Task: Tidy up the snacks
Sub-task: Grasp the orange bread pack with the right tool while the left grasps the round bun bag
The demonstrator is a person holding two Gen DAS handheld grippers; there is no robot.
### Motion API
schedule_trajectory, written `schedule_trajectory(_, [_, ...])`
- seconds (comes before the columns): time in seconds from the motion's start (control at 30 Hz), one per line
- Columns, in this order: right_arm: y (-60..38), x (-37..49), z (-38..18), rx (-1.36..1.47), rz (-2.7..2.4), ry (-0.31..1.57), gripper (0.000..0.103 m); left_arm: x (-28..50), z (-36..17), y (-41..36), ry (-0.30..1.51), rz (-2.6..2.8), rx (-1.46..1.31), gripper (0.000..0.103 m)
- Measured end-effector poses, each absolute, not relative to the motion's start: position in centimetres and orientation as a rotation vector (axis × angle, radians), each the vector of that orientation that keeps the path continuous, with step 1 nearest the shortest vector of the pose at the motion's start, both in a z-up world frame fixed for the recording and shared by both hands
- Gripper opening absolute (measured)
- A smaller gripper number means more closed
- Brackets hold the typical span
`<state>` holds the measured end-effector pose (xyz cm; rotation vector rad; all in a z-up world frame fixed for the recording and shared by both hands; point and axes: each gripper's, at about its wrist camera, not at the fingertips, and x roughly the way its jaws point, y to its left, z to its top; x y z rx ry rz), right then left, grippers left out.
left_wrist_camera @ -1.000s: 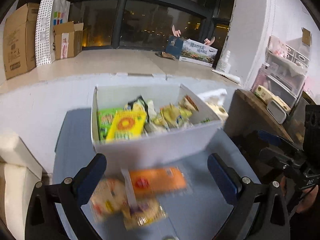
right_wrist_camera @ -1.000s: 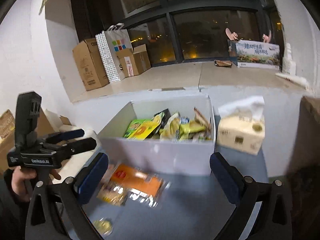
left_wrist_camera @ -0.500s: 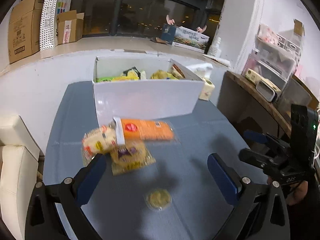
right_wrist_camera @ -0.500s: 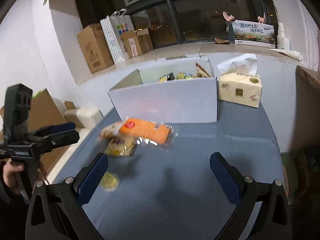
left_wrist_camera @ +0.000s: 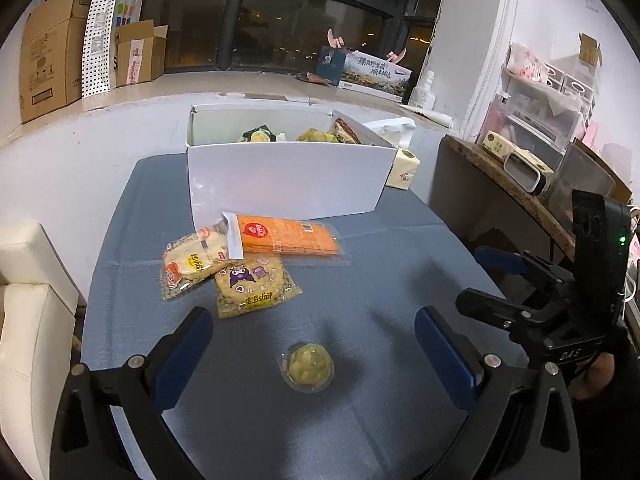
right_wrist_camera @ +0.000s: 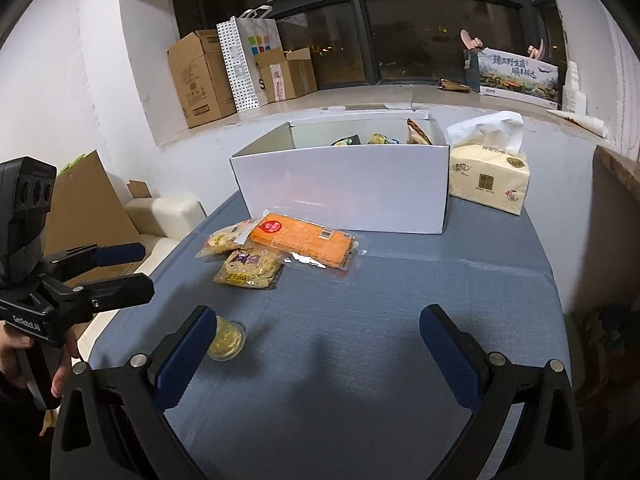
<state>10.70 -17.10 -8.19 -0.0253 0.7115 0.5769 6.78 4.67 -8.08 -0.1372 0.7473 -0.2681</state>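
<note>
A white box (left_wrist_camera: 280,176) (right_wrist_camera: 344,192) with several snacks inside stands at the far side of the blue table (left_wrist_camera: 380,264). In front of it lie an orange packet (left_wrist_camera: 286,235) (right_wrist_camera: 304,242), a yellow cake packet (left_wrist_camera: 192,264) (right_wrist_camera: 226,238) and a purple-printed packet (left_wrist_camera: 256,286) (right_wrist_camera: 248,270), overlapping. A small clear jelly cup (left_wrist_camera: 308,366) (right_wrist_camera: 228,340) sits alone nearer me. My left gripper (left_wrist_camera: 314,354) (right_wrist_camera: 144,270) is open and empty above the cup. My right gripper (right_wrist_camera: 320,356) (left_wrist_camera: 470,280) is open and empty over bare table.
A tissue pack (right_wrist_camera: 488,180) stands right of the box. A wooden side shelf (left_wrist_camera: 500,176) borders the table's right side and white cushions (left_wrist_camera: 24,320) its left. Cardboard boxes (right_wrist_camera: 200,76) sit on the window sill behind.
Both grippers have drawn back from the box toward the near side of the table. The loose packets look farther off and the jelly cup has come into view.
</note>
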Motion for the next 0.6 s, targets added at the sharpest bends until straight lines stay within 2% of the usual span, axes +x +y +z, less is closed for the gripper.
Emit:
schedule_trajectory(0.3, [-15.0, 11.9, -8.5, -0.092, 0.626, 0.728, 0.103, 5.4, -7.6, 6.2, 0.72, -0.223, -0.164, 0.103])
schedule_trajectory(0.6, [-9.4, 15.5, -11.1, -0.23, 0.743, 0.799, 0.103, 4.1, -8.4, 8.0, 0.727, -0.177, -0.18, 0.103])
